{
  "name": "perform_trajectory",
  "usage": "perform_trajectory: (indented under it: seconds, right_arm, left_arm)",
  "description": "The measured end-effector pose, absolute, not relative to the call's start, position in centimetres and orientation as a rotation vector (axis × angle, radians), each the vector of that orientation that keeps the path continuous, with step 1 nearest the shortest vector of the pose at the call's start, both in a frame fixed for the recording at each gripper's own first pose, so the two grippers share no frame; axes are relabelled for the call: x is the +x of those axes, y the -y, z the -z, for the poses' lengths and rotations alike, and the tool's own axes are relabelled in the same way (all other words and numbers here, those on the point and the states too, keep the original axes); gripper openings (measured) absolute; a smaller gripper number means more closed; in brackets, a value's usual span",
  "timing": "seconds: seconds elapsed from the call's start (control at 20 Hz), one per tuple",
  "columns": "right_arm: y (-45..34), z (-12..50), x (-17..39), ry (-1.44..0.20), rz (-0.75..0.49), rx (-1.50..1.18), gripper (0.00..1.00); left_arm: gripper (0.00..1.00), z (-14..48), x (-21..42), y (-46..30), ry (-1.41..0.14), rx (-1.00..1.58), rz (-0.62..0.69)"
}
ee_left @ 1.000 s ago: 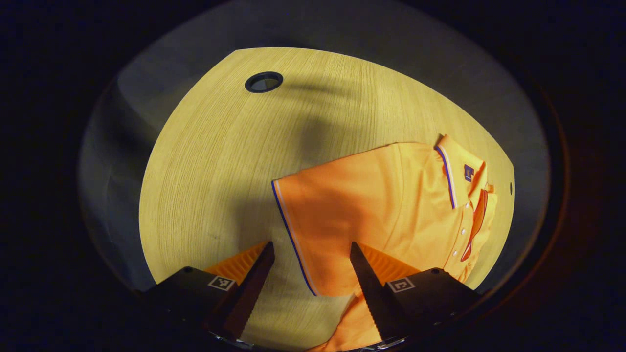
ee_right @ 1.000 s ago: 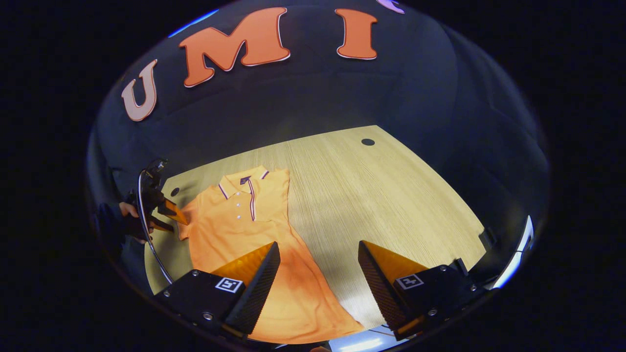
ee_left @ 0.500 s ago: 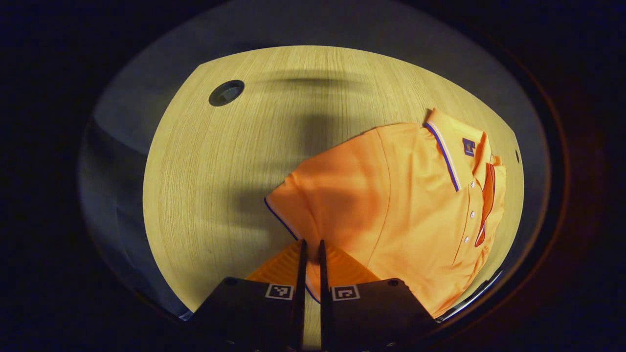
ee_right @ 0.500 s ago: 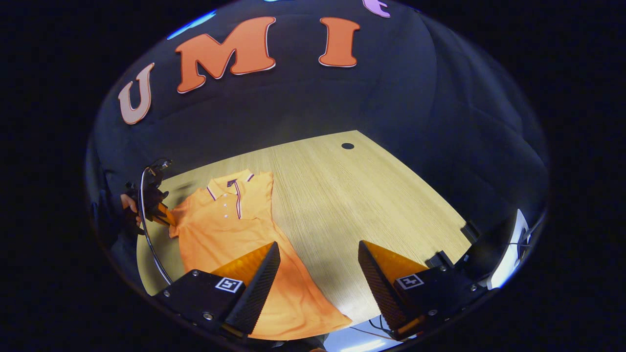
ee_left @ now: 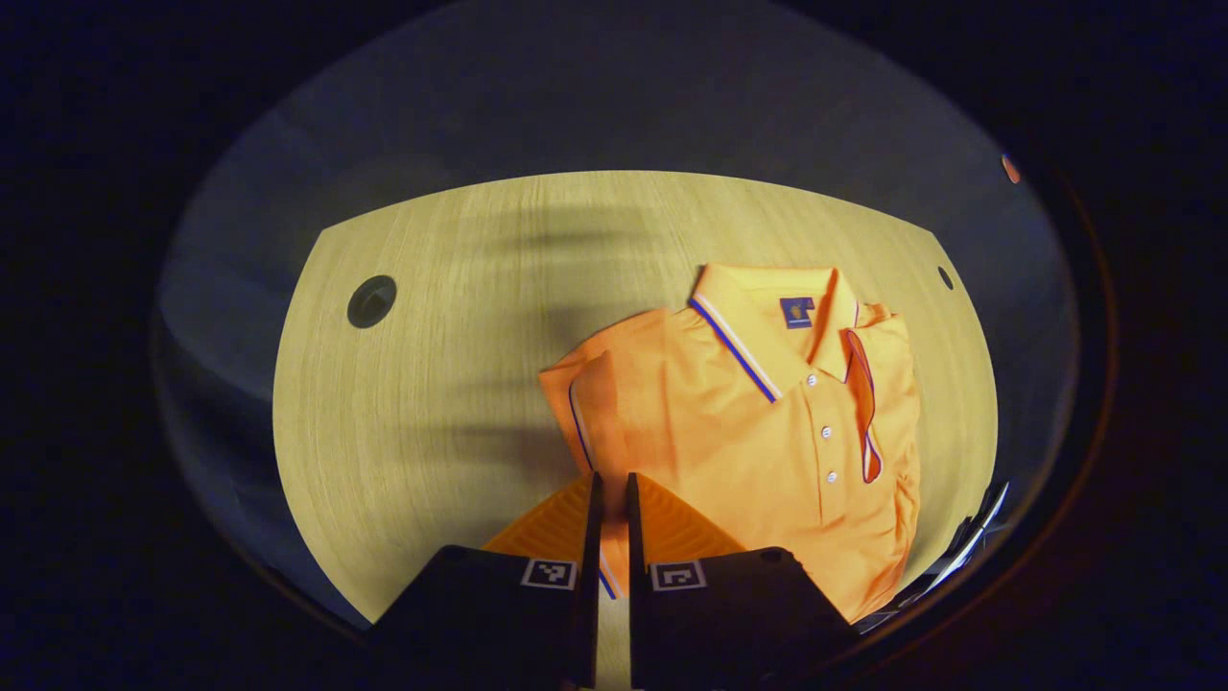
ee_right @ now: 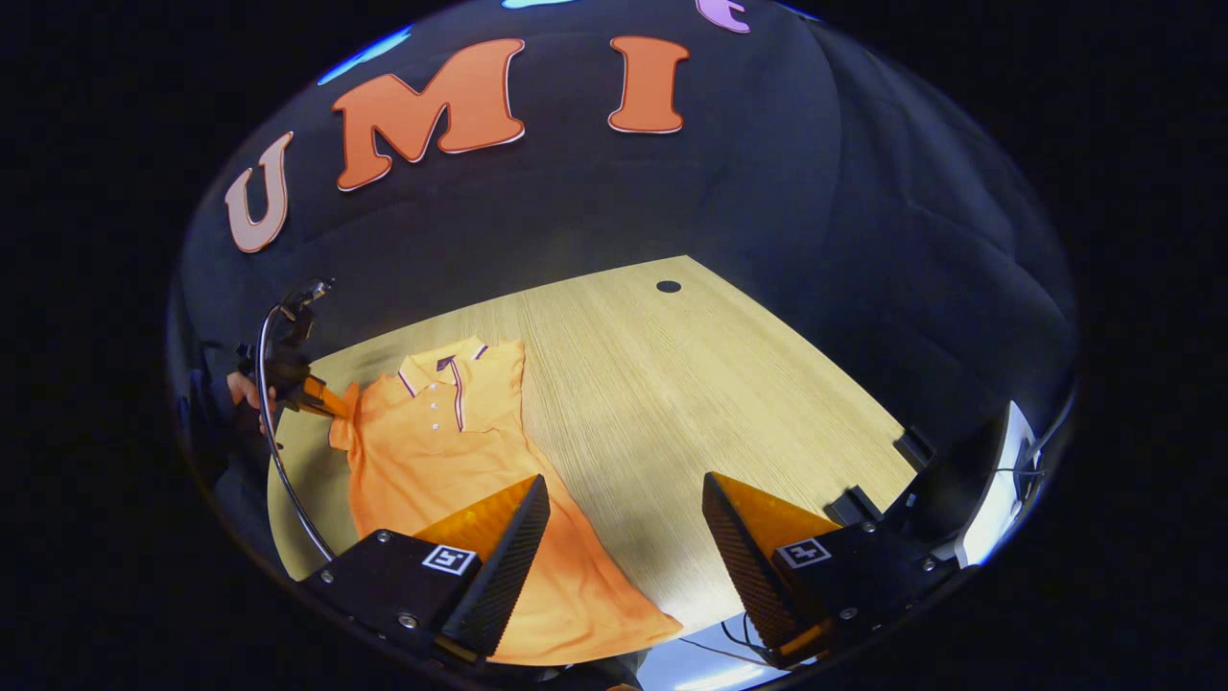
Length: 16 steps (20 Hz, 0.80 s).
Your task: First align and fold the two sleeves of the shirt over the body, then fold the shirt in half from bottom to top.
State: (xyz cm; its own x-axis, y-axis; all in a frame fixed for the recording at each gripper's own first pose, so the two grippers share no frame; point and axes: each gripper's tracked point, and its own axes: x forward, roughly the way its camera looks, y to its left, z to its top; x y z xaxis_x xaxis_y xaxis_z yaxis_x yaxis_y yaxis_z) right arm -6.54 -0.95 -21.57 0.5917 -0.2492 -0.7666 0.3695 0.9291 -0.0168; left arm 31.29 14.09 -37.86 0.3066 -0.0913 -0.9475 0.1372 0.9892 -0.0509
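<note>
An orange polo shirt [ee_left: 767,441] with a striped collar lies face up on the wooden table [ee_left: 441,384]. In the left gripper view my left gripper [ee_left: 610,477] is shut on the striped hem of the near sleeve [ee_left: 597,408], which is raised and bunched against the body. The far sleeve [ee_left: 868,413] lies folded over the chest beside the buttons. In the right gripper view my right gripper [ee_right: 624,509] hangs open above the shirt's [ee_right: 441,451] lower part and the bare wood, nothing between its fingers. Far left, a hand holds the left gripper [ee_right: 321,401] at the sleeve.
A round cable hole [ee_left: 372,300] sits in the table left of the shirt, and another hole [ee_right: 669,286] near the far edge. Dark equipment [ee_right: 959,499] stands at the table's right edge. A cable [ee_right: 273,451] loops down beside the left gripper. The table's right half [ee_right: 720,384] is bare wood.
My left gripper went from open to shut on the sleeve's hem, then carried it toward the shirt's body. The right gripper stayed open and drew back slightly.
</note>
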Motion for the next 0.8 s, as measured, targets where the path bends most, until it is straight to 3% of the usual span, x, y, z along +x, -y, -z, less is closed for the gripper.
perform_trajectory:
  seconds: [0.6, 0.7, 0.8]
  right_arm:
    - [1.5, 22.0, -8.8, -0.896, 0.384, 0.16, 0.98]
    - [1.4, 22.2, -9.0, -0.905, 0.384, 0.155, 0.98]
    - [1.6, 22.2, -9.0, -0.908, 0.381, 0.155, 0.98]
  left_arm:
    - [0.14, 41.3, 31.7, -6.5, -1.299, -0.063, 0.249]
    - [0.18, 41.3, 31.7, -6.0, -1.305, -0.092, 0.259]
    - [0.3, 41.0, 31.3, -4.5, -1.3, -0.139, 0.296]
